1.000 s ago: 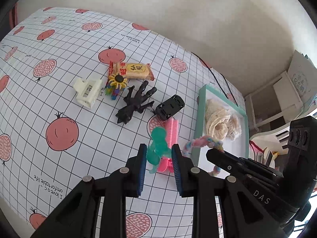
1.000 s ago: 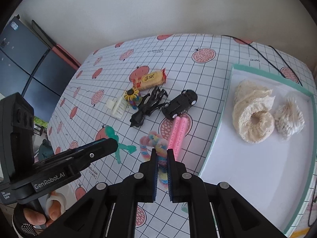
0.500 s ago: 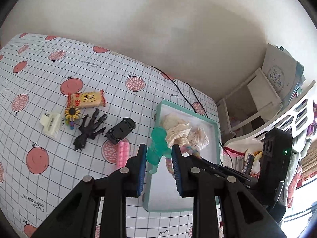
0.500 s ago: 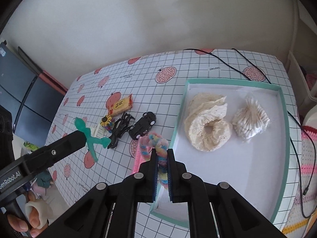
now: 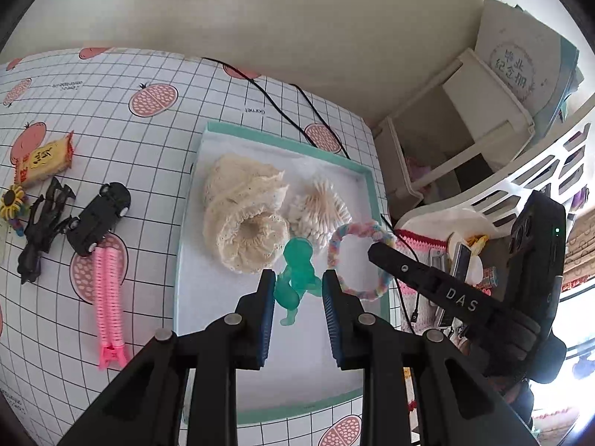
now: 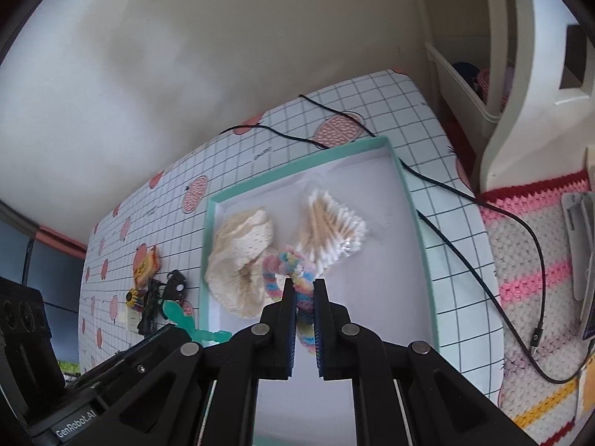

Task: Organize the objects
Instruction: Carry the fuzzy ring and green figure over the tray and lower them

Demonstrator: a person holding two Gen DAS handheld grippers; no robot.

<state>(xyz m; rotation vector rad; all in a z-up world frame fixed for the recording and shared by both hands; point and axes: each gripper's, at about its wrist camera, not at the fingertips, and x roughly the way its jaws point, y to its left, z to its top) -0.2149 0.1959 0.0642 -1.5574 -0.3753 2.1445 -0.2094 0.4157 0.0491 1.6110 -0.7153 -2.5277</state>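
The teal-rimmed tray (image 5: 193,200) on the worktop (image 5: 148,141) already holds a cream scrunchie (image 5: 245,223). Both loads hang above it: the right claw (image 6: 305,293) clamped on the pastel ring (image 6: 286,271), the left claw (image 5: 299,290) gripping the green figure (image 5: 297,271). Best lower each over bare tray floor before releasing.
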